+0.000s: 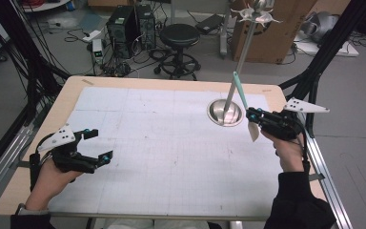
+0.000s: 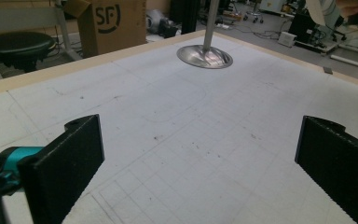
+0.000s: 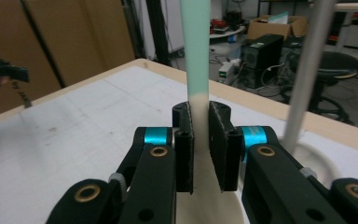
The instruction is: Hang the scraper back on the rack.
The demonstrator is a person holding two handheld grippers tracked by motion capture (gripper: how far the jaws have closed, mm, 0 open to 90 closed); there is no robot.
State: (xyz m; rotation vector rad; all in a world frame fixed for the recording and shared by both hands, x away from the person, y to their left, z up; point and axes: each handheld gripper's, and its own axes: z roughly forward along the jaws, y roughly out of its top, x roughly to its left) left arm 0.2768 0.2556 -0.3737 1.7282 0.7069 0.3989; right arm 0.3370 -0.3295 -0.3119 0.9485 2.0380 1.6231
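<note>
A spatula [image 1: 244, 100] with a mint-green handle and a cream blade is clamped in my right gripper [image 1: 253, 116], handle tilted up and away, blade hanging below the jaws. In the right gripper view the spatula [image 3: 198, 60] rises between the two shut pads [image 3: 184, 154]. Just left of it stands a metal rack: a round steel base [image 1: 225, 112] with a slanted pole [image 1: 245, 52] and hooks on top. My left gripper [image 1: 99, 146] hovers open over the table's left side, nothing between its jaws. The rack base [image 2: 204, 56] lies far ahead in the left gripper view.
The table [image 1: 138, 138] carries a white gridded mat with wooden edges. Beyond its far edge stand a black stool [image 1: 179, 45], computer towers [image 1: 128, 24] and a cardboard box [image 1: 276, 33]. Black frame legs and cables flank both sides.
</note>
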